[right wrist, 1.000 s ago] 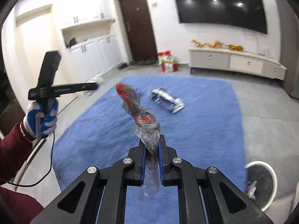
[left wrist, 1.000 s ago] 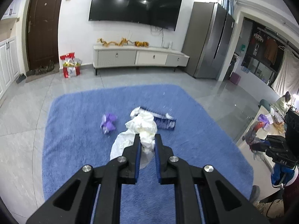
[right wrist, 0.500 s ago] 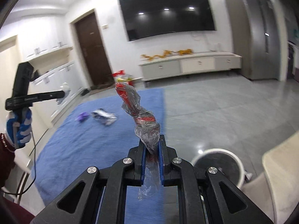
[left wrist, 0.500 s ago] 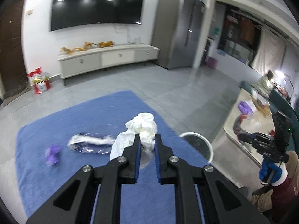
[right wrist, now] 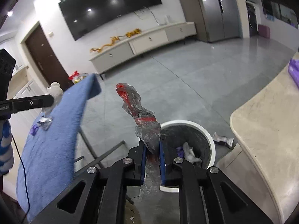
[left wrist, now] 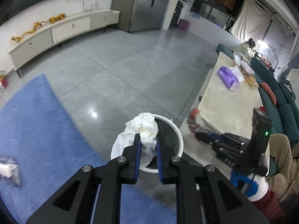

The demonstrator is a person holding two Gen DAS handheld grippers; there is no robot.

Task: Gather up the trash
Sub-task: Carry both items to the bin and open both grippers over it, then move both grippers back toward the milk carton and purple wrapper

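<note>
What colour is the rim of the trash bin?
White. The trash bin has a white rim around a dark inside, clearest in the right wrist view.

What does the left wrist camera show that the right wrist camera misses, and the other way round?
Only the left wrist view: the purple tissue box whole on the table, and a teal sofa.
Only the right: the wall television, the brown door, and scraps inside the bin.
Both: the white bin, blue rug, white tissue wad, and red-and-clear wrapper.
</note>
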